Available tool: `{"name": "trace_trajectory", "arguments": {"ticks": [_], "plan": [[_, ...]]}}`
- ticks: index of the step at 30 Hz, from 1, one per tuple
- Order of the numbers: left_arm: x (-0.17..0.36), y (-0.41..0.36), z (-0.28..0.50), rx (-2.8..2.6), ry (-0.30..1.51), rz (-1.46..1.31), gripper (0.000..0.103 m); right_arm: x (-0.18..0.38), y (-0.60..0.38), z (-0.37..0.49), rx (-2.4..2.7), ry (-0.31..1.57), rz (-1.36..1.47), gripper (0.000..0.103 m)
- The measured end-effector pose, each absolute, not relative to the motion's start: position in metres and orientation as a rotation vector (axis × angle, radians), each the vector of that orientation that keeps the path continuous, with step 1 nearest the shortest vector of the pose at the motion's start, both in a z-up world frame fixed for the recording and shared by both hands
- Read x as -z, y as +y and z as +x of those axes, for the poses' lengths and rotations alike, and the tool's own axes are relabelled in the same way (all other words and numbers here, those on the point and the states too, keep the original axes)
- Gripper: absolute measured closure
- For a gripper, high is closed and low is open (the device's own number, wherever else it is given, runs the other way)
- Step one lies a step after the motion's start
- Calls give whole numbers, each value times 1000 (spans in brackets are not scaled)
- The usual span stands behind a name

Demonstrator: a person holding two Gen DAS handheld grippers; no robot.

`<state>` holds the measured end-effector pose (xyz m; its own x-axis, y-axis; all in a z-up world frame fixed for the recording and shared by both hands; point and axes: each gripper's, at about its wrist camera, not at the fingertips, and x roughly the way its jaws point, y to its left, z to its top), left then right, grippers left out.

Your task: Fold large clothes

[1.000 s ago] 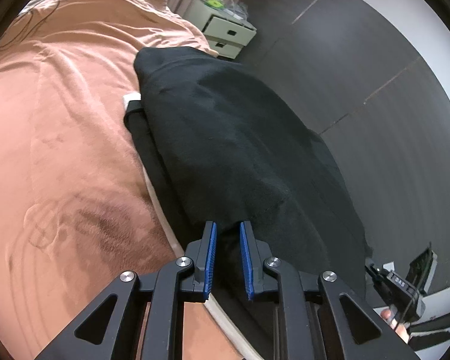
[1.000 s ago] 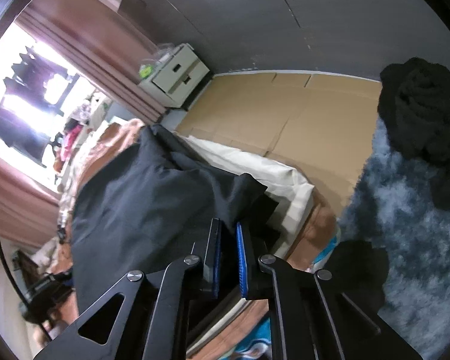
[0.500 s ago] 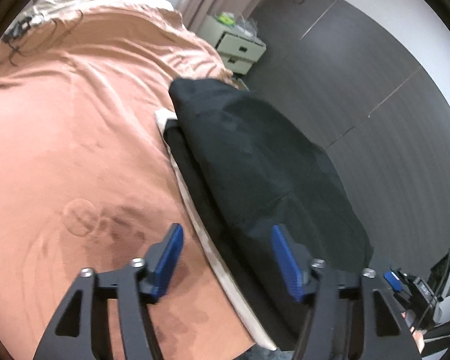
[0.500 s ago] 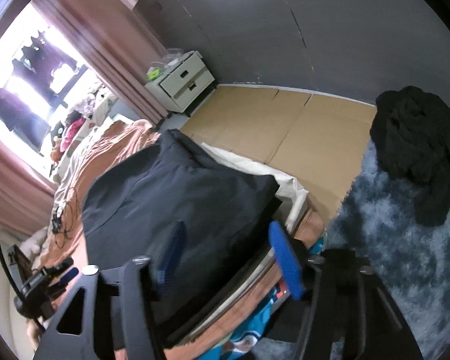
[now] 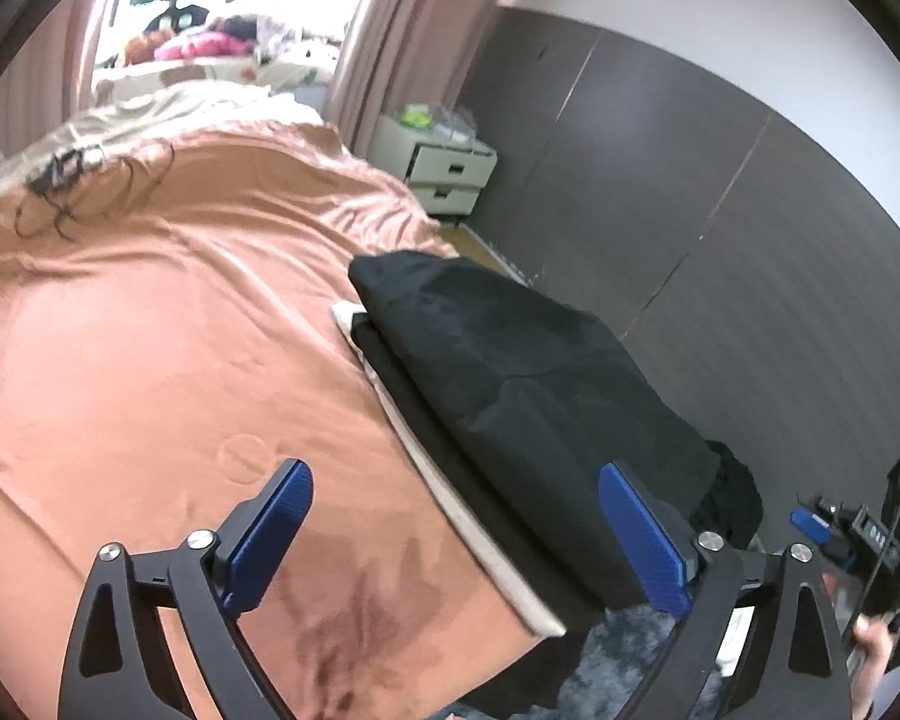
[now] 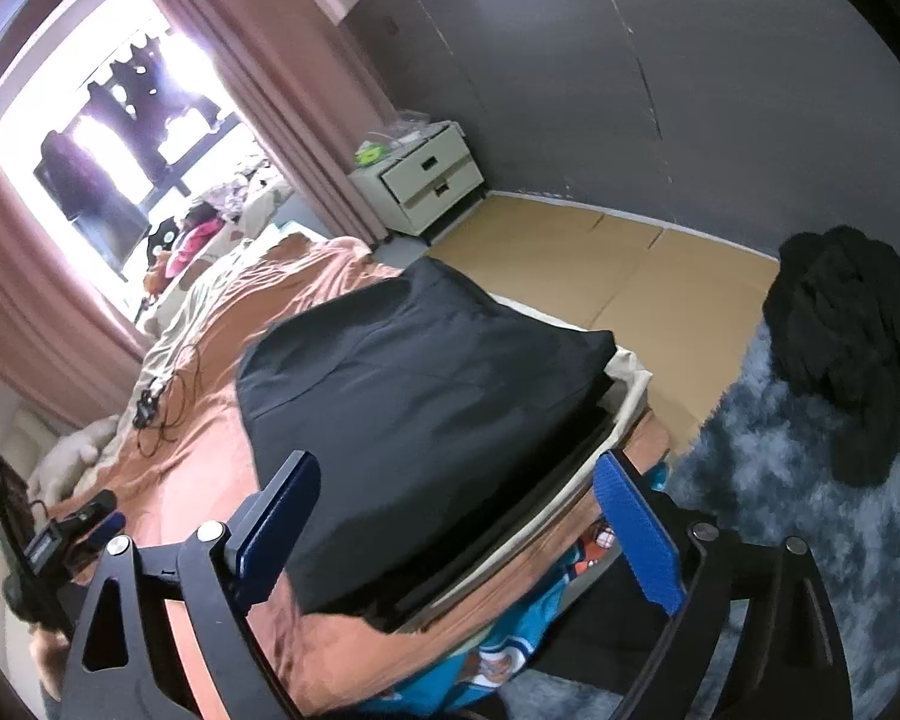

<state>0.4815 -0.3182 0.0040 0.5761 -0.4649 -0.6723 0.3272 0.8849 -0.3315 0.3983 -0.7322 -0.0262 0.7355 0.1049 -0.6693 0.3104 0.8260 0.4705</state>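
Note:
A folded black garment (image 5: 528, 372) lies on top of a stack of folded clothes along the bed's edge; it also shows in the right wrist view (image 6: 426, 396). My left gripper (image 5: 462, 534) is open and empty, held above and back from the garment's near end. My right gripper (image 6: 456, 528) is open and empty, held above the garment's other end. Both have blue pads spread wide apart. Neither touches the cloth.
The bed has an orange-brown cover (image 5: 150, 348) with a tangle of cables (image 5: 72, 192) near the pillows. A white nightstand (image 6: 420, 180) stands by the curtain. On the floor are a grey-blue shaggy rug (image 6: 810, 528) and a heap of black clothes (image 6: 846, 348).
Both grippers let go of the black garment, opened wide and pulled back and up from it. The garment now lies flat on the stack.

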Motion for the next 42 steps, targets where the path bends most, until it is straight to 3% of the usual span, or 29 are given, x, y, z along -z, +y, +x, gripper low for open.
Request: {"name": "trace_trajectory", "arguments": {"ticks": [13,29,42], "plan": [[-38,-265,375,481,716,-162,0,-18,-681,334,70,660,548,0],[-77,-177,256,414,558,-209,0,-63,-605,265,35,618,398,0],[-73,-124,175,338,494,-206,0,-68,-552,206,-13,576,345,0]]}}
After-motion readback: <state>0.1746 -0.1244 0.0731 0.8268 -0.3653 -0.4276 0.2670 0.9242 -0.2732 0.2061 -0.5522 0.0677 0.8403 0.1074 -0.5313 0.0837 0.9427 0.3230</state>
